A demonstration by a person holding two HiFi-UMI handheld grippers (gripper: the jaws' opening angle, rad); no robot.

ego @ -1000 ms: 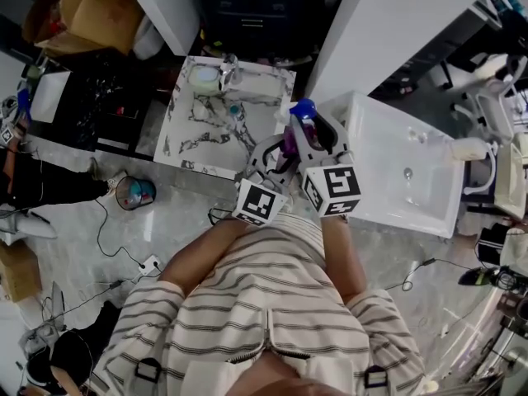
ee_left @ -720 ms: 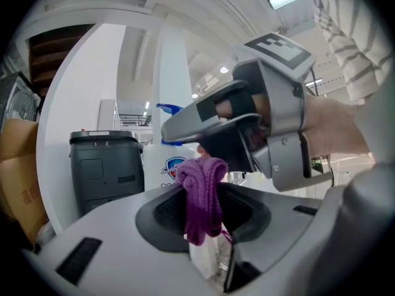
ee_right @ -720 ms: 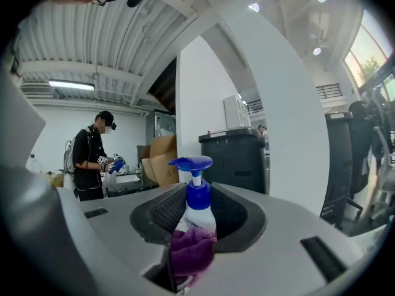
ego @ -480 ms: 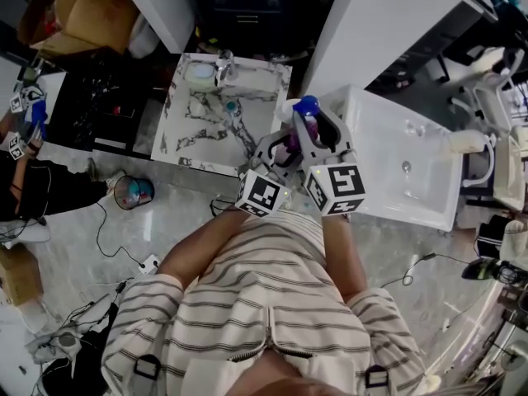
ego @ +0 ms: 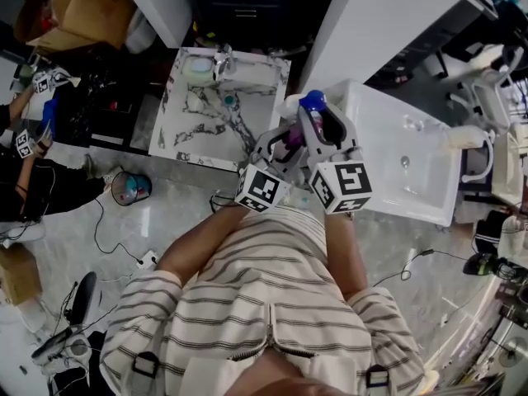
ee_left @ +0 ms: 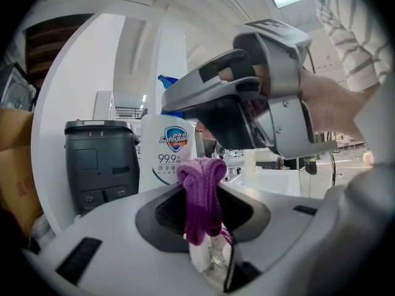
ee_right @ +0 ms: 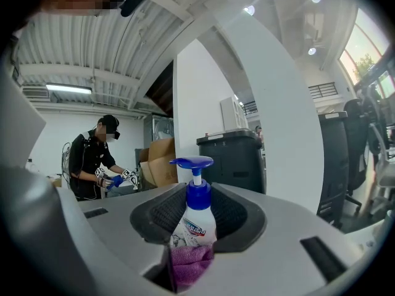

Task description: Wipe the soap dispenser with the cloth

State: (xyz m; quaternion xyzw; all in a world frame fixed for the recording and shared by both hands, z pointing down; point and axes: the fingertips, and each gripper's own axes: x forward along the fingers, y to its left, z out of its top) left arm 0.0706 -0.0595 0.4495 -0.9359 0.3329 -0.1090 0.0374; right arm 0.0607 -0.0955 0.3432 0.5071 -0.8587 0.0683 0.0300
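soap dispenser (ee_right: 196, 217): white, blue pump, upright | cloth (ee_left: 202, 196): purple, bunched

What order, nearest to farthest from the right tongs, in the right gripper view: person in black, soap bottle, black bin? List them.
1. Soap bottle, centre, gripped.
2. Black bin, behind, slightly right.
3. Person in black, far left.

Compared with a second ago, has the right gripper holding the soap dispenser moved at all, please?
No. The right gripper, shut on the soap dispenser, stays at the white basin's left edge in the head view.
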